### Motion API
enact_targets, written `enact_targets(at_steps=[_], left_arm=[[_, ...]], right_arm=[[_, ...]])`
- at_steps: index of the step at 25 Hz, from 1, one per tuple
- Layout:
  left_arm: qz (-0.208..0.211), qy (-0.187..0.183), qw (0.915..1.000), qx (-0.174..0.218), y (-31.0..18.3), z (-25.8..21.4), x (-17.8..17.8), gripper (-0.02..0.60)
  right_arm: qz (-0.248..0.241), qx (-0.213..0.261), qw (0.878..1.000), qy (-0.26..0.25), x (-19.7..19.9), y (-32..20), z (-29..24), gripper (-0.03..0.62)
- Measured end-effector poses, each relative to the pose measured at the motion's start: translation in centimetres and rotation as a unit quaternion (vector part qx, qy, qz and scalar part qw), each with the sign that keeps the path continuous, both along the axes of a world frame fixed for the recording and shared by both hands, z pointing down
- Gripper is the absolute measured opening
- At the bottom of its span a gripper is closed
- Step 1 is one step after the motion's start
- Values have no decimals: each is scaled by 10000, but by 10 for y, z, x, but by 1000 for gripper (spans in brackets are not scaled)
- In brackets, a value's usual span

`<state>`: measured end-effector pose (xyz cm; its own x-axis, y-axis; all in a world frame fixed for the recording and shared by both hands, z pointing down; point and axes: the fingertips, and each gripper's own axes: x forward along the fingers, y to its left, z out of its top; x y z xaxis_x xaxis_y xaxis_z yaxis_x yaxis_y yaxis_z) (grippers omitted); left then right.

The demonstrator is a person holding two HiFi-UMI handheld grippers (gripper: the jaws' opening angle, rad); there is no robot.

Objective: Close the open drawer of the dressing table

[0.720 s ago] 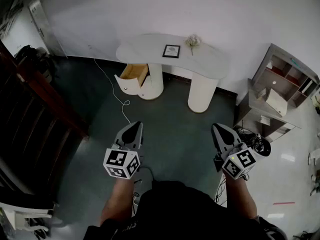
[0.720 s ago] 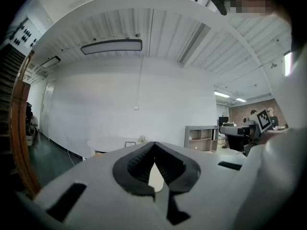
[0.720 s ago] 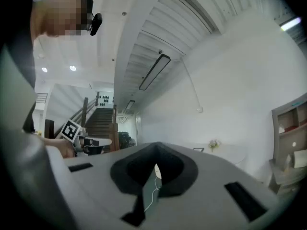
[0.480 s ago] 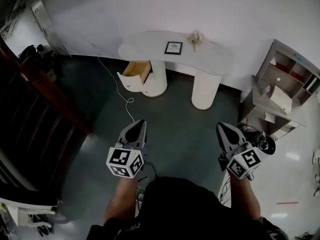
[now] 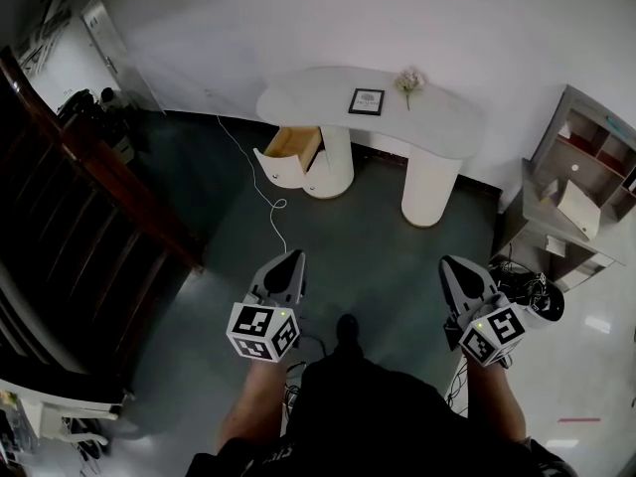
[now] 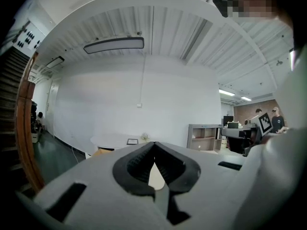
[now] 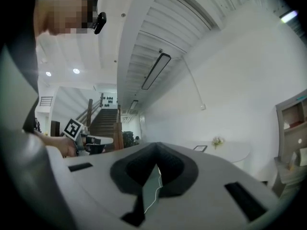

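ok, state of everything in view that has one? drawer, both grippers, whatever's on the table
drawer: open, pulled out from the dressing table
left gripper: jaws shut, empty, well short of the drawer
right gripper: jaws shut, empty
picture frame: standing on the tabletop
flowers: upright beside the frame

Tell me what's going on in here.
A person stands back from the white dressing table, holding the left tongs and right tongs level toward it, both shut and empty. The table's drawer stands open under its left end in the head view. Nothing touches it; closing has not yet begun.
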<state>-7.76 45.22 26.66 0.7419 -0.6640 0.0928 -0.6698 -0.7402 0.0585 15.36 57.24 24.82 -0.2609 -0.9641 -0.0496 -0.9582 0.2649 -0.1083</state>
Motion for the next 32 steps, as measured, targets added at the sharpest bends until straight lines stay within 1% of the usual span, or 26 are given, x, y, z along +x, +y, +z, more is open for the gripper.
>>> enact_targets(at_steps=[4, 8, 14, 19, 22, 26, 28, 32], left_arm=[[-102, 87, 9999, -58, -25, 6, -2, 5], [-202, 187, 9995, -125, -65, 15, -2, 5], [-318, 258, 9990, -199, -152, 22, -1, 5], [-322, 202, 9989, -271, -234, 23, 0, 5], [-346, 240, 9986, -310, -280, 24, -8, 6], [-321, 243, 9985, -365, -328, 28, -20, 6], [-313, 213, 9985, -386, -345, 31, -22, 6], [-364, 254, 9972, -595, -367, 43, -21, 6]], right_arm=[[-163, -58, 9998, 78, -5, -26, 2, 5], [-258, -137, 9995, 113, -5, -67, 4, 5], [-337, -285, 9988, 209, 0, -156, 5, 5], [-452, -515, 9974, 209, -3, -242, 9, 5], [-536, -645, 9962, 222, -14, -293, 9, 5], [-785, -634, 9944, 319, -42, -346, 3, 5], [-856, -653, 9936, 339, -50, -366, 6, 5], [-986, -841, 9912, 274, -55, -396, 17, 5]])
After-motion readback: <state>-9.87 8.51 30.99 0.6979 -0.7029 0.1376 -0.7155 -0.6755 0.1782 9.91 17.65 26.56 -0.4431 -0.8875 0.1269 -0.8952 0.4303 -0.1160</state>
